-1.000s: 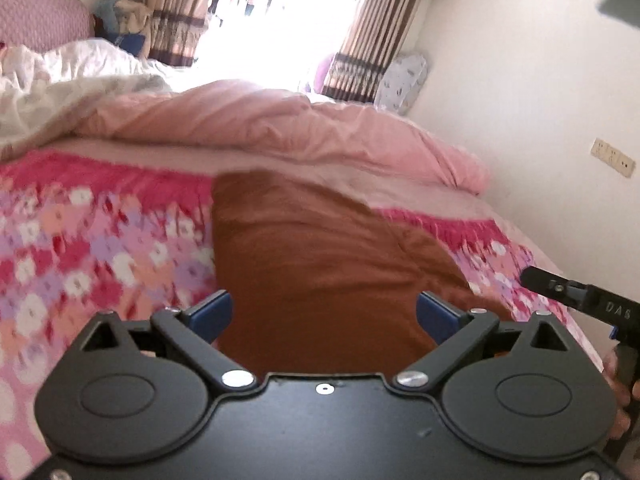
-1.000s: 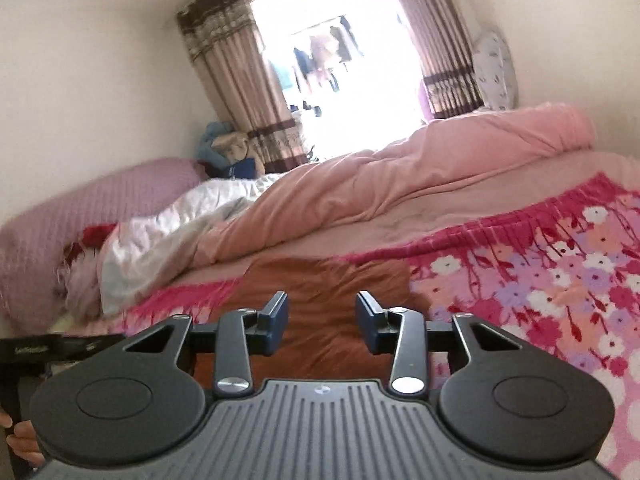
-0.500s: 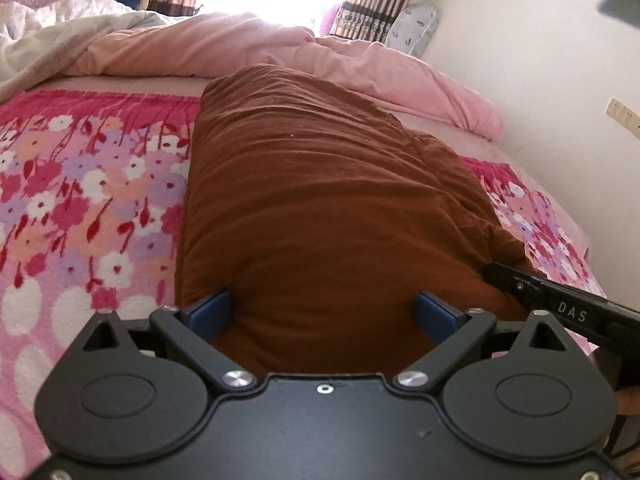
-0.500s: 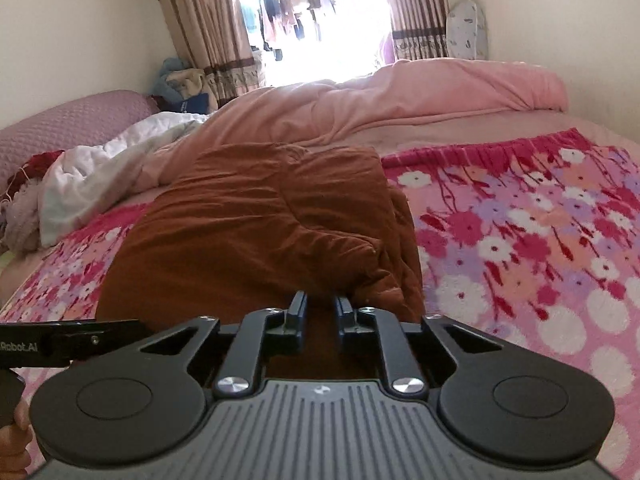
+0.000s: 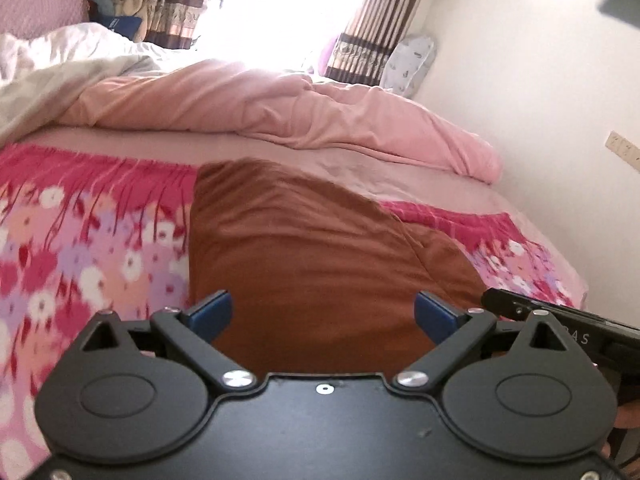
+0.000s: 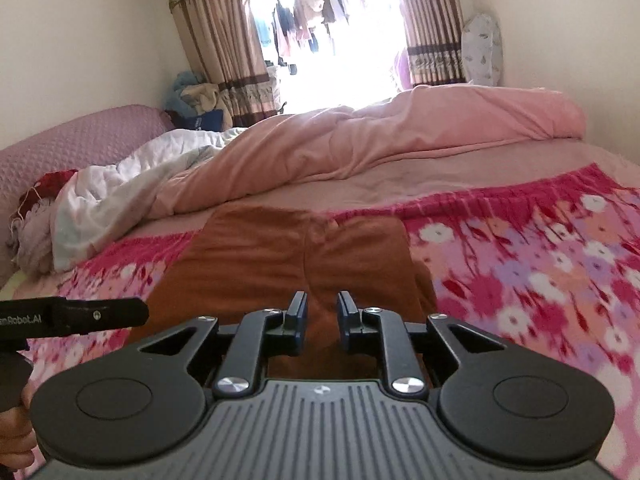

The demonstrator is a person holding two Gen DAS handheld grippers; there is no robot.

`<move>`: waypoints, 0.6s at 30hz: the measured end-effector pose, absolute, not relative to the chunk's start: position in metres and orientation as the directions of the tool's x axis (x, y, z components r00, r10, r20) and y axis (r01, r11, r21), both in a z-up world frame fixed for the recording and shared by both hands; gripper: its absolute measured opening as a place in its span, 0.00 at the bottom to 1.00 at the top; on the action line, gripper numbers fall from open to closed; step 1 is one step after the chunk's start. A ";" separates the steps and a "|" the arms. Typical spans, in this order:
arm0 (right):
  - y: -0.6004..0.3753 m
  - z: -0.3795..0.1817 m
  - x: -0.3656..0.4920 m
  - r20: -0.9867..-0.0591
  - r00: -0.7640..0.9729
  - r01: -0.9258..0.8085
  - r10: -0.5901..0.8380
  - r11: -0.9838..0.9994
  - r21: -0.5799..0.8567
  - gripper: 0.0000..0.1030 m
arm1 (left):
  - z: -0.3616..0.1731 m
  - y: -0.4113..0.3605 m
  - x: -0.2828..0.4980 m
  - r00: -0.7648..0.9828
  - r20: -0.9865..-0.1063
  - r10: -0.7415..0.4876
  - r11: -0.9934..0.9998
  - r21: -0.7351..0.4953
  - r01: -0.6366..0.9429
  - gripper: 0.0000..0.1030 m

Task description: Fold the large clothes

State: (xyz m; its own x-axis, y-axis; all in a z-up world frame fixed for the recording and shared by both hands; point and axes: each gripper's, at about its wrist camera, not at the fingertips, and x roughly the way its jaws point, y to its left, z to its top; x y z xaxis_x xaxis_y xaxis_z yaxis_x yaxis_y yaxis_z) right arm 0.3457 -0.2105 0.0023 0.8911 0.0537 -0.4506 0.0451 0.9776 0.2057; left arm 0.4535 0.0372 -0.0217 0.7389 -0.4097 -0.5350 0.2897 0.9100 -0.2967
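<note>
Brown garment [image 5: 320, 264] lies mid-frame on the floral bed [image 5: 80, 240], left claw [image 5: 323, 314] wide, right claw [image 6: 322, 311] narrow, opening, empty; its thick fabric could slip out.

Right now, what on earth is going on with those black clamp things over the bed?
A person is folding a large brown garment spread on a flowery bedspread, working with a two-finger gripper in each hand. The left gripper has its jaws wide apart over the near end of the cloth, gripping nothing. The right gripper stands narrow and its jaws are opening, with no cloth visibly pinched between them. A rumpled pink duvet lies beyond.
</note>
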 end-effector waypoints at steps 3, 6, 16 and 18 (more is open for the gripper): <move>-0.213 -0.002 0.382 -0.492 0.868 0.041 0.070 0.976 0.212 0.21 | -0.033 0.030 0.481 0.703 -0.583 -0.409 0.912 -0.297 0.284 0.95; -0.210 -0.019 0.406 -0.547 0.835 0.059 0.052 0.981 0.184 0.21 | -0.050 0.020 0.496 0.685 -0.622 -0.380 0.925 -0.258 0.278 0.95; -0.220 -0.044 0.428 -0.597 0.799 0.080 0.071 0.972 0.221 0.17 | -0.062 0.017 0.514 0.662 -0.655 -0.364 0.932 -0.261 0.253 0.99; -0.222 -0.037 0.422 -0.583 0.809 0.076 0.074 0.970 0.230 0.17 | -0.052 0.018 0.505 0.682 -0.637 -0.359 0.933 -0.252 0.255 0.96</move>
State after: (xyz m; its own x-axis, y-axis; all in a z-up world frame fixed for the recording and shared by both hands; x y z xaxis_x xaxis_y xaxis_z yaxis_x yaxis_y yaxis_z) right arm 0.4225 -0.2219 -0.0368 0.8093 0.0742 -0.5826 0.0764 0.9703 0.2297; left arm 0.5049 0.0178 -0.0517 0.6821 -0.3587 -0.6372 0.2551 0.9334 -0.2524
